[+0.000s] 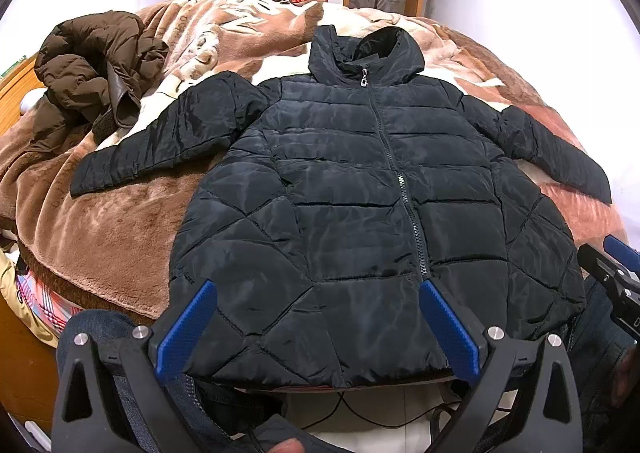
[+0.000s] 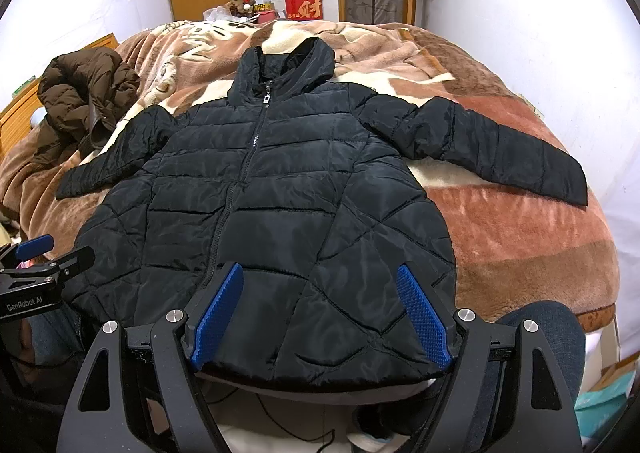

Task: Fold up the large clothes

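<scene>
On blanket [image 1: 120,229]: black jacket [image 1: 352,189] flat, hood far, hem near; both tongs apart.

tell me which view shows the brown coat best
The left wrist view: the brown coat sits closer and larger there, with its folds and leathery flap clear beside the black jacket. The right wrist view shows the same heap, smaller and nearer the frame's left edge.

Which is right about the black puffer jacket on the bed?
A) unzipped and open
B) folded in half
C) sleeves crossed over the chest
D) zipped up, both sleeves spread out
D: the black puffer jacket lies flat on the blanket, its zipper closed to the collar, each sleeve out to its side.
</scene>
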A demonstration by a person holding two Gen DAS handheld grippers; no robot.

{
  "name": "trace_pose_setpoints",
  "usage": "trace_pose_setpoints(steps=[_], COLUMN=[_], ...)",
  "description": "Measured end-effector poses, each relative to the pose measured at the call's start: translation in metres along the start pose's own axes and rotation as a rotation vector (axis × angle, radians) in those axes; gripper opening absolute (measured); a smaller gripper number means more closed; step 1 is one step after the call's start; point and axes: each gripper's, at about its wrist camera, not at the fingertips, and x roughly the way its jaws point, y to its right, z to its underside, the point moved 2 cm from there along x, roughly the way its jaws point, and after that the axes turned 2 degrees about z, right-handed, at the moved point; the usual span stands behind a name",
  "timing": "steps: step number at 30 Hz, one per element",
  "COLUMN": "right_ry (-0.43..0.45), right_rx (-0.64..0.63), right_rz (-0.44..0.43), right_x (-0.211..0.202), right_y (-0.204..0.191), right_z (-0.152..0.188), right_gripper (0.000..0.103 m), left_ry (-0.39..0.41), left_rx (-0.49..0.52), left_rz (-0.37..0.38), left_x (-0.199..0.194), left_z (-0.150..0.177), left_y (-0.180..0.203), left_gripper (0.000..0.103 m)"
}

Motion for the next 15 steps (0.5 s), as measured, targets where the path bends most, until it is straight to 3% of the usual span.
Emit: trace_pose_setpoints(steps=[15], right_ry=[-0.003], right_rx=[0.0], right_rz=[-0.001], right_x=[0.0026], right_y=[0.0001], right_z=[0.0015], right_gripper=[0.079], left_ry=[0.0], left_rx=[0.004], left_rz=[-0.002], left_x=[0.0009], left_z=[-0.0005], left_y=[0.0008], left_gripper=[0.103])
